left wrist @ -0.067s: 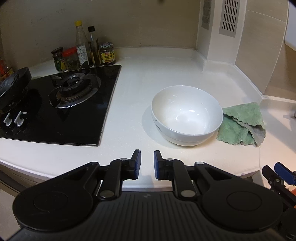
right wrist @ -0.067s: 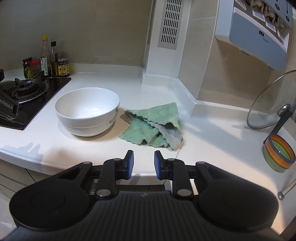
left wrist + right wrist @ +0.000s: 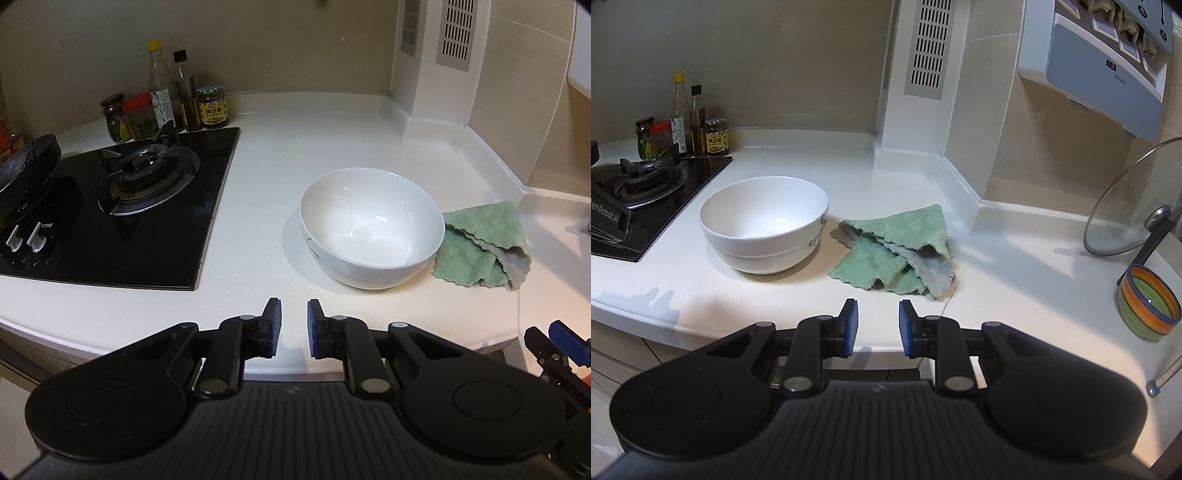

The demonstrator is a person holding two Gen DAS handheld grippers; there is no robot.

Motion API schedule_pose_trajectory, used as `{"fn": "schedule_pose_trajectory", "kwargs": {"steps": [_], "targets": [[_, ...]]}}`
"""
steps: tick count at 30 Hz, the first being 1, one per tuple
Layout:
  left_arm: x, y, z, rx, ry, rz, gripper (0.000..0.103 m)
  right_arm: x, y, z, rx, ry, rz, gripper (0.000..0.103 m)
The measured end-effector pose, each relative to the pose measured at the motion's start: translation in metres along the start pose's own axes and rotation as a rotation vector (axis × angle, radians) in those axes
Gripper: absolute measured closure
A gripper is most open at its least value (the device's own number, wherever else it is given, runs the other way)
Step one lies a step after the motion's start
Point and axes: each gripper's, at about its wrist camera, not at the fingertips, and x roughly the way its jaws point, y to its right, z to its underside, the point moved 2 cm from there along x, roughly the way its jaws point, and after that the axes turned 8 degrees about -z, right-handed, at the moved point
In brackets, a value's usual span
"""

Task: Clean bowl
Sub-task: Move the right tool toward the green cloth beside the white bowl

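Your left hand-held gripper point(image 3: 294, 328) hung over the counter point(image 3: 258, 206) front edge at lower centre, jaws parted and empty. The white bowl point(image 3: 372, 227) sat upright right of centre, bare counter between it and your pads. The green cloth point(image 3: 484, 245) touched its right side; the black stove point(image 3: 122, 206) lay well apart at left. Your right hand-held gripper point(image 3: 874, 328) was likewise open and empty, facing the cloth point(image 3: 897, 251) across clear counter.

A black glass gas hob point(image 3: 155, 236) sits in the white countertop point(image 3: 295, 136). Behind it stand bottles and jars of condiments point(image 3: 173, 99). A clear glass pot lid point(image 3: 1126, 199) leans against the beige wall beside a small striped orange-and-green bowl point(image 3: 1148, 308).
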Motion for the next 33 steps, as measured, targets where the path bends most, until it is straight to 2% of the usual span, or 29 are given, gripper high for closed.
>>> {"fn": "schedule_pose_trajectory", "kwargs": {"steps": [4,6,12,16,24,28,33], "targets": [[0.004,0.005,0.0,0.014,-0.001,-0.026,0.086,-0.001,0.0,0.0,-0.008,0.009,-0.007,0.083],[0.007,0.006,-0.002,0.008,-0.022,-0.006,0.086,-0.003,0.003,-0.001,0.006,0.023,-0.013,0.083],[0.014,0.007,-0.012,0.002,-0.027,0.006,0.086,-0.004,0.016,-0.029,0.023,0.103,-0.015,0.083],[0.017,0.008,-0.019,-0.01,-0.037,0.0,0.086,-0.003,0.034,-0.048,0.097,0.153,-0.066,0.083],[0.018,0.004,-0.023,-0.058,-0.047,-0.025,0.086,0.019,0.045,-0.046,0.113,0.107,-0.073,0.083],[0.021,0.004,-0.018,-0.067,-0.059,-0.045,0.086,0.031,0.039,-0.041,0.118,0.058,-0.05,0.083],[0.013,0.004,-0.01,-0.061,-0.06,-0.029,0.086,0.036,0.038,-0.046,0.174,-0.013,-0.019,0.083]]}}
